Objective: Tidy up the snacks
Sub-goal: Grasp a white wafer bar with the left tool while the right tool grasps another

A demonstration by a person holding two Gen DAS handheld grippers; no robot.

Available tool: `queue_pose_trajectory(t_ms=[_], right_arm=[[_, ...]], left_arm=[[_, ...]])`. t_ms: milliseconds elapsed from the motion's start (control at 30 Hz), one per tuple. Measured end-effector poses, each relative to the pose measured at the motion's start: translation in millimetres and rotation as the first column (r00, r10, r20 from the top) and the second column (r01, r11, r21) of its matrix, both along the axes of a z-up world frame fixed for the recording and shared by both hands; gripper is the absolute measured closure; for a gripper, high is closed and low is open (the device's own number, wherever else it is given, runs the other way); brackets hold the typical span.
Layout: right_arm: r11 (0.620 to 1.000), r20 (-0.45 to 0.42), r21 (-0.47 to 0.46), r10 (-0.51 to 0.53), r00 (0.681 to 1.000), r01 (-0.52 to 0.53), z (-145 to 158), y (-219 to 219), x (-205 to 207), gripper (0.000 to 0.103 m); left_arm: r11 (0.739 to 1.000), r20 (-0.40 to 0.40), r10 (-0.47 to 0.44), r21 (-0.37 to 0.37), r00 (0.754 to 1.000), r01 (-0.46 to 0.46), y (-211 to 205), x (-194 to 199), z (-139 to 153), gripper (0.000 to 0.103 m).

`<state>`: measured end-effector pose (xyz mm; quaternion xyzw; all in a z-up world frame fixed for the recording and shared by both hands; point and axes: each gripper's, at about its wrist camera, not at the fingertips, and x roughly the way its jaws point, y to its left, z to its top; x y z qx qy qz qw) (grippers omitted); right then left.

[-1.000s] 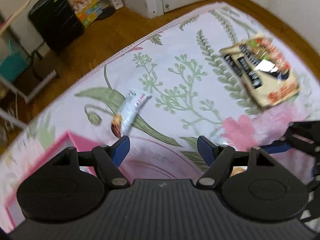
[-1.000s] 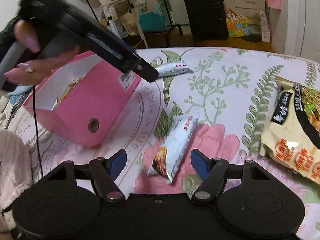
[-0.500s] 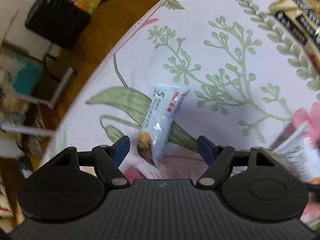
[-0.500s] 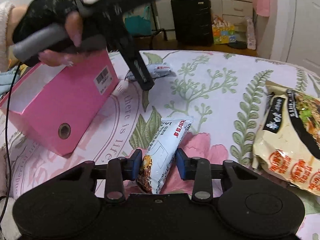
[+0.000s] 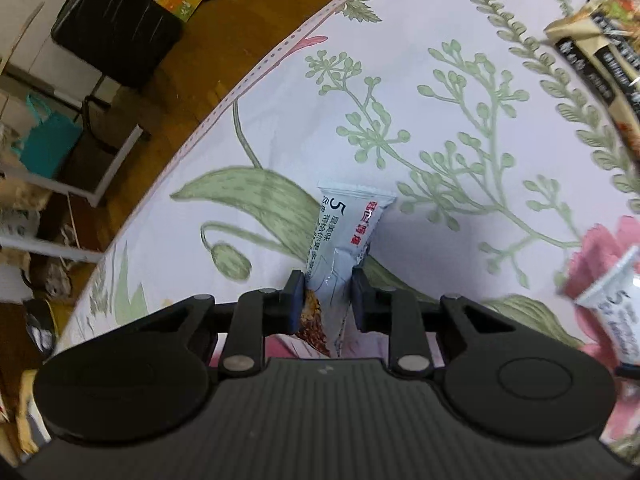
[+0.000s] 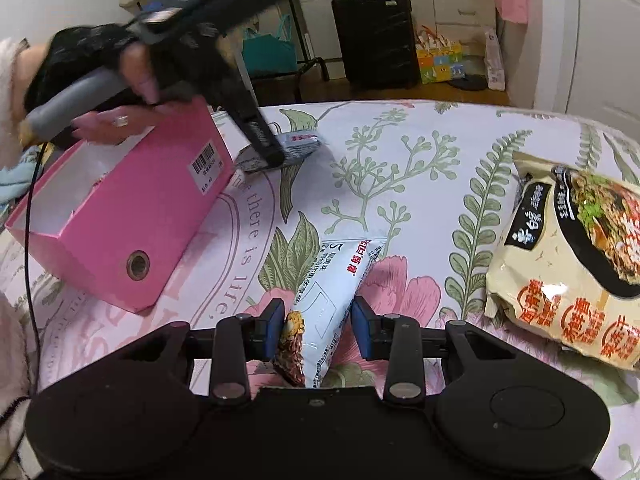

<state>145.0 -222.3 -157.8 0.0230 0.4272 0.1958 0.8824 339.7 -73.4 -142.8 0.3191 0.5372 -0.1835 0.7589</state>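
Bed sheet: flowered cloth carrying everything; snacks lie spread over it, so the sorting looks barely begun.
Pink box: open-topped, at the left in the right wrist view; its inside is mostly hidden, so what it already holds cannot be told.
Noodle packet: large, flat on the sheet well to the right, untouched; probably left for later.
Right snack bar: lies between the right tongs' pads, near end pinched or nearly so, far end pointing away.
Left snack bar: squeezed between the left tongs' pads, close beside the box's far corner.
Right tongs: narrowed around the bar; firm contact on both sides is not certain.
Left tongs: closed tight on their bar.
Left to do: both bars into the box, then the noodles.
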Motion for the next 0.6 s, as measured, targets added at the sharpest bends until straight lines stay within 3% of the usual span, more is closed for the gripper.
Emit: queue_pose_trajectory(t_ms=[300,467,600], right_arm=[[0.994,-0.126,0.079,-0.062,0.99,0.072,11.0,-9.9,-1.9,0.062],[0.996,-0.142,0.077,-0.037,0.989,0.048,28.5,-3.9,-16.8,0.063],[0.996,-0.148,0.084,0.008,0.989,0.005,50.7,4.2,-32.8,0.063]], left_arm=[[0.979,-0.106,0.017,-0.199,0.994,-0.038,14.1,-63.8,41.9,0.079],[0.949,-0.182,0.04,-0.302,0.982,-0.094,29.5,-100.3,66.5,0.079],[0.932,-0.211,0.06,-0.339,0.976,-0.131,50.9,-128.2,90.0,0.079]])
